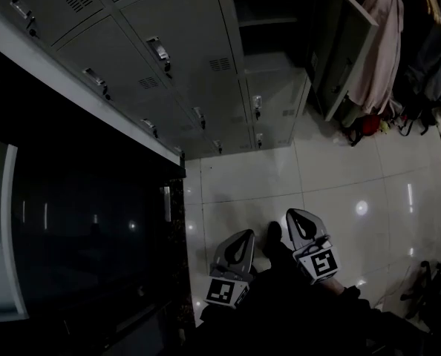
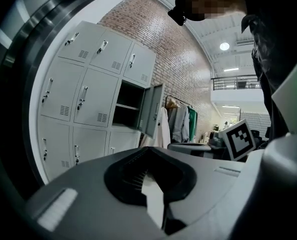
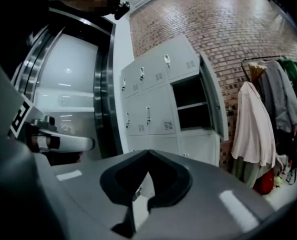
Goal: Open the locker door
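Grey steel locker bank (image 1: pixel 183 43), nearly every door shut, each with a small latch handle (image 1: pixel 159 50). Left tongs (image 1: pixel 241 237) and right tongs (image 1: pixel 295 217) both hang low over the floor (image 1: pixel 339 191), well back from the bank, each pinched fully closed on nothing. One locker door (image 1: pixel 347 58) at the bank's right end already stands open, with coats (image 1: pixel 380 50) just beyond it. My worry: if a shut door is the target, going in with closed tongs would just knock the latch instead of catching it. Those latches look small and slick, so a shallow pinch might slip off mid-pull. A door next to the open one could also swing into it.
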A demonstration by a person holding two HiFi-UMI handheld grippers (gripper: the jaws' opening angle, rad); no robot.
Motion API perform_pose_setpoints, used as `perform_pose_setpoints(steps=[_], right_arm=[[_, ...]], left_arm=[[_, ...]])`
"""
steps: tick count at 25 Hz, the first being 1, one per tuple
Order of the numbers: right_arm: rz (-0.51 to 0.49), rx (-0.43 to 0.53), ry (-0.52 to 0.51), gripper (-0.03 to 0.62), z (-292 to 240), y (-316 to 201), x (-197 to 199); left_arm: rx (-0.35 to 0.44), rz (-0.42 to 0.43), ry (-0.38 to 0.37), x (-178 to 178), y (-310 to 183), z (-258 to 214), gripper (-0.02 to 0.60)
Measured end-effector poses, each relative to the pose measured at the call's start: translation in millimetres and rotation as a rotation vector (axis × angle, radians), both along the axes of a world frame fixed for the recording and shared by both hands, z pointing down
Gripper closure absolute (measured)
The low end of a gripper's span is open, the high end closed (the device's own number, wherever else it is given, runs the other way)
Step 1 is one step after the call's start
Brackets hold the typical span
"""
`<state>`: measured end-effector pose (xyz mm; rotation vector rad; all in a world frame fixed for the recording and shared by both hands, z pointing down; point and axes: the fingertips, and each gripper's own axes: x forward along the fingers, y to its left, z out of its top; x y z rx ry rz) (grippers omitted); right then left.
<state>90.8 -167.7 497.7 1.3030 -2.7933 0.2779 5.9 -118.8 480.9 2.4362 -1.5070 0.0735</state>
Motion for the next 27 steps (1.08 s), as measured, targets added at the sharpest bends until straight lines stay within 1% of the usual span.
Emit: perform_pose_setpoints(steps=[2, 4, 6, 9, 11, 14, 16, 19, 23, 27], right_arm=[[-0.035, 0.025, 0.009, 0.594, -7, 31, -21], [-0.073, 0.052, 0.022, 0.594, -14, 59, -37], [-0.089, 0.078, 0.032, 0.594, -22, 85, -48], [-0.071, 0.093, 0.045, 0.594, -33, 132, -54], [-0.057, 0.094, 0.054, 0.594, -35, 166, -60], [-0.038, 0.062, 0.047, 0.594, -30, 215, -72], [-0.032, 0.035, 0.042, 0.594, -27, 243, -80], [-0.044, 0.028, 0.051, 0.594, -30, 272, -88], [-0.063, 0.074, 0.059, 0.594, -45, 285, -96], [-0.078, 0.086, 0.068, 0.594, -49, 307, -104]], left_arm=[[0.0, 0.007, 0.004, -6, 19, 2, 0.565], [0.019, 0.003, 0.01, -15, 42, -1, 0.565], [0.042, -0.002, 0.012, -29, 70, -7, 0.565], [0.043, -0.01, 0.007, -50, 125, -7, 0.565], [0.035, -0.023, 0.018, -64, 160, -3, 0.565], [0.007, -0.042, 0.031, -80, 205, 6, 0.565], [0.006, -0.048, 0.038, -86, 228, 8, 0.565], [0.028, -0.043, 0.053, -89, 251, 3, 0.565], [0.061, -0.04, 0.062, -90, 262, -5, 0.565], [0.072, -0.041, 0.068, -94, 281, -10, 0.565]])
